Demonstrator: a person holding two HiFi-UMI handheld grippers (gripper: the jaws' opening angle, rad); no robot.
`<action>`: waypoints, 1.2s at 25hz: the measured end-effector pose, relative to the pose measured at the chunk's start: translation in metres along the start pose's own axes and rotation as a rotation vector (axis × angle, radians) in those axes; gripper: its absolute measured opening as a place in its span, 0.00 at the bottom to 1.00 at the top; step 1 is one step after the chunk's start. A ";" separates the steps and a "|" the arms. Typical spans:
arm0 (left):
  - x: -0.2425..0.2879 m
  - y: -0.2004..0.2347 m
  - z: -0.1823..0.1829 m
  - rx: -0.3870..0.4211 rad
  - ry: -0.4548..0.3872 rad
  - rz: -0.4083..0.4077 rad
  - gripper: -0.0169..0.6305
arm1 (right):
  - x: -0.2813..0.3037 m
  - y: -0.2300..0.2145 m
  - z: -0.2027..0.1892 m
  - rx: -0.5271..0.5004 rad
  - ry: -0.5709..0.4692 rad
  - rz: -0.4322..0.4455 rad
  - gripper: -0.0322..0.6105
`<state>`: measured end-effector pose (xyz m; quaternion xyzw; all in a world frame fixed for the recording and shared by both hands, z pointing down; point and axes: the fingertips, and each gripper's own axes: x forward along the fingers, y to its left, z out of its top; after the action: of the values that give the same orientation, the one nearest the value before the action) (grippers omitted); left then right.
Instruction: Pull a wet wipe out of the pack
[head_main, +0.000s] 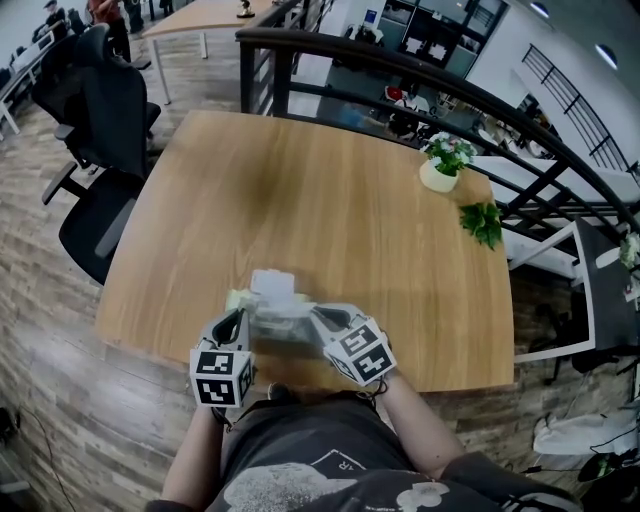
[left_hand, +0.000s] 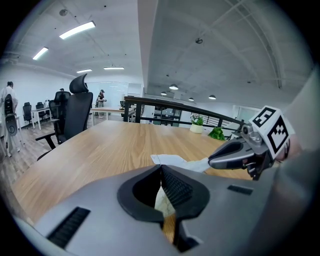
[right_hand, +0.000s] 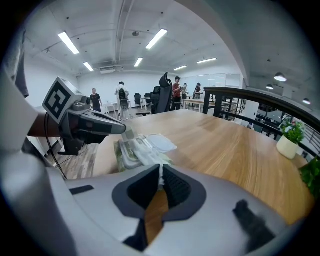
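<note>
Right gripper view: right gripper (right_hand: 160, 173) pinches wipe (right_hand: 149, 154), mid-pull; left gripper (left_hand: 160, 169) clamped, probably on pack (right_hand: 126, 150) edge. Next: steady pull clear.

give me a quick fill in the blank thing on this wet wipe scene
1. The right gripper is shut on a white ____ drawn from the pack.
2. The left gripper has its jaws ____ on the pack's edge.
3. The pack's lid is flipped ____.
4. A potted ____ stands at the far corner of the table.
Missing words: wipe; shut; open; plant.
</note>
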<state>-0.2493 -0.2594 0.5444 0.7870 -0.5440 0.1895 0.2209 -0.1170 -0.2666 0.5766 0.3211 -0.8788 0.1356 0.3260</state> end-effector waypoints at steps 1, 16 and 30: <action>0.000 0.000 0.001 -0.001 -0.002 0.000 0.05 | 0.000 -0.002 -0.001 -0.001 0.003 -0.004 0.11; 0.002 -0.012 0.006 -0.001 -0.009 0.027 0.05 | -0.023 -0.024 0.008 0.037 -0.081 -0.016 0.11; 0.005 -0.036 0.003 -0.035 -0.003 0.094 0.05 | -0.061 -0.041 0.019 -0.010 -0.155 -0.001 0.11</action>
<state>-0.2137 -0.2536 0.5397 0.7569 -0.5838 0.1887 0.2248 -0.0644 -0.2769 0.5232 0.3293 -0.9020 0.1056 0.2586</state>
